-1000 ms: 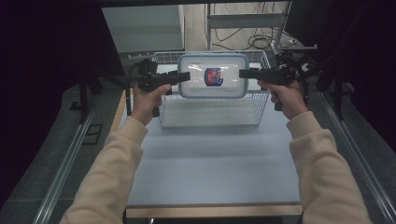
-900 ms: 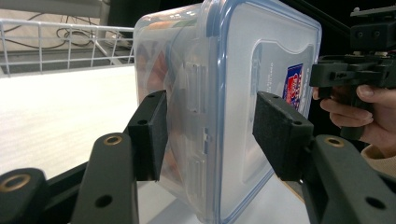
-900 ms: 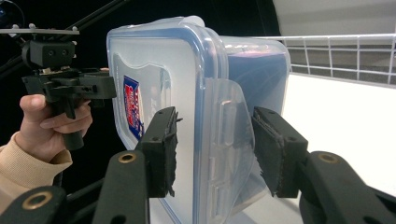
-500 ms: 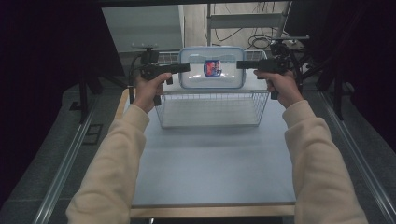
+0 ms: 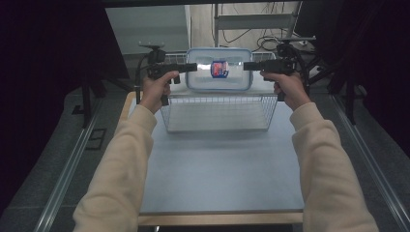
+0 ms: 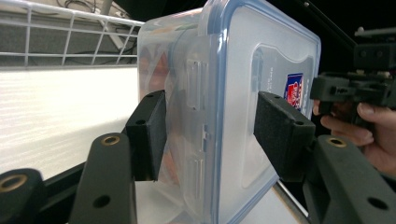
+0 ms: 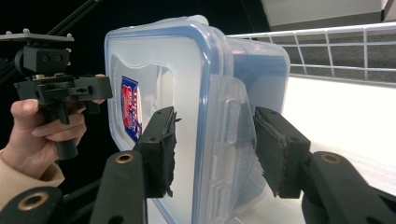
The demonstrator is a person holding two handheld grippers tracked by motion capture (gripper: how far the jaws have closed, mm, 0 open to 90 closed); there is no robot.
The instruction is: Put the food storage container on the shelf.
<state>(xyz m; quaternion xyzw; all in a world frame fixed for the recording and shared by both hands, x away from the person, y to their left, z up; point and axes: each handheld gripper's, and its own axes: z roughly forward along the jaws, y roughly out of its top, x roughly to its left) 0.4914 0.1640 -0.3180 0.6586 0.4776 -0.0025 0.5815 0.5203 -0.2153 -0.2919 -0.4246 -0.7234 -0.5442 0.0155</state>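
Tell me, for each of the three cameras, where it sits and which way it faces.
High view: fixed above the person's side, looking forward and down at the table and wire basket; both sleeved forearms show.
Left gripper view: rides the left gripper, looking along its jaws at the container's latch side; the other hand shows beyond.
Right gripper view: rides the right gripper, facing the opposite latch side; the left hand shows beyond.
Shared: all three show the clear lidded container with its red-and-blue label, pads on both ends.
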